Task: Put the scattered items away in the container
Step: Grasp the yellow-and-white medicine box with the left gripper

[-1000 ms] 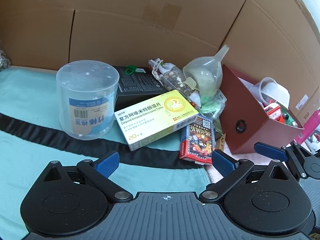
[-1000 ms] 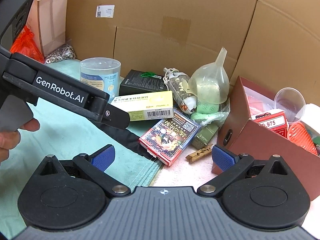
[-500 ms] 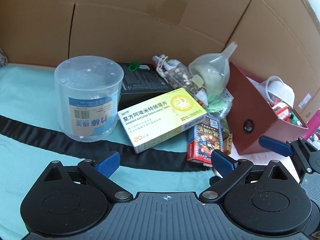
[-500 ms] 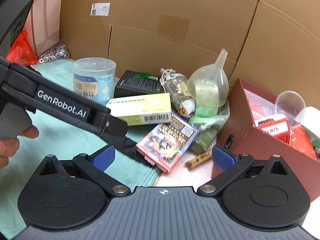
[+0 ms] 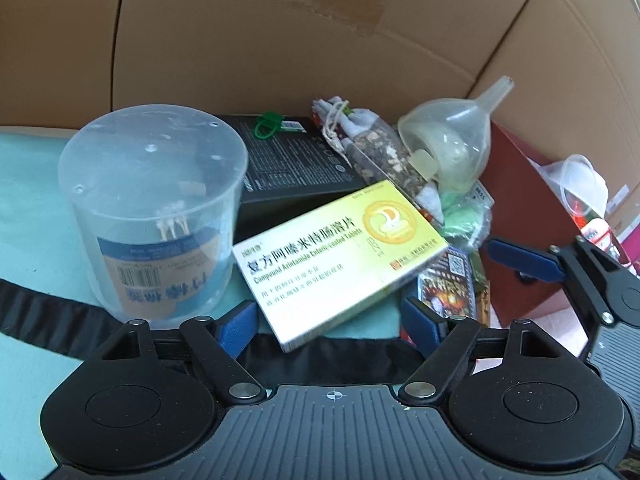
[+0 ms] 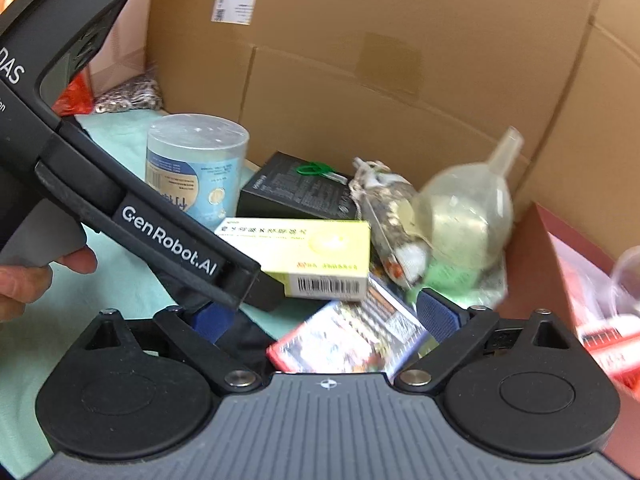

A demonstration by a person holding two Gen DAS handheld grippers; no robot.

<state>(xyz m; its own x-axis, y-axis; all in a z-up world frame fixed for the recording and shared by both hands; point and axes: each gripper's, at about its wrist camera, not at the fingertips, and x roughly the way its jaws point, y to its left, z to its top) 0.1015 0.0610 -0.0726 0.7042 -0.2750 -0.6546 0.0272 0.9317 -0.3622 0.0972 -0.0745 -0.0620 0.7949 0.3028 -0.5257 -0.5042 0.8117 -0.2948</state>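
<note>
A yellow medicine box [image 5: 340, 260] lies tilted on the pile, and its near end sits between the open fingers of my left gripper [image 5: 332, 326]. It also shows in the right wrist view [image 6: 316, 256]. A red card pack [image 6: 352, 340] lies between the open fingers of my right gripper [image 6: 324, 316]; it shows partly in the left wrist view [image 5: 452, 292]. The dark red container [image 5: 524, 216] stands at the right with several items in it. A clear round tub [image 5: 156, 208] stands at the left.
A black box [image 5: 296, 164], a bag of dried bits [image 5: 380, 156], a clear funnel [image 5: 452, 136] and a green packet [image 5: 464, 220] crowd the pile. Cardboard walls [image 5: 280, 40] close the back and right. A teal cloth [image 5: 28, 200] covers the surface.
Both grippers have moved forward and down to the pile. The medicine box now lies between the left fingers, the card pack between the right fingers. Both stay open.
</note>
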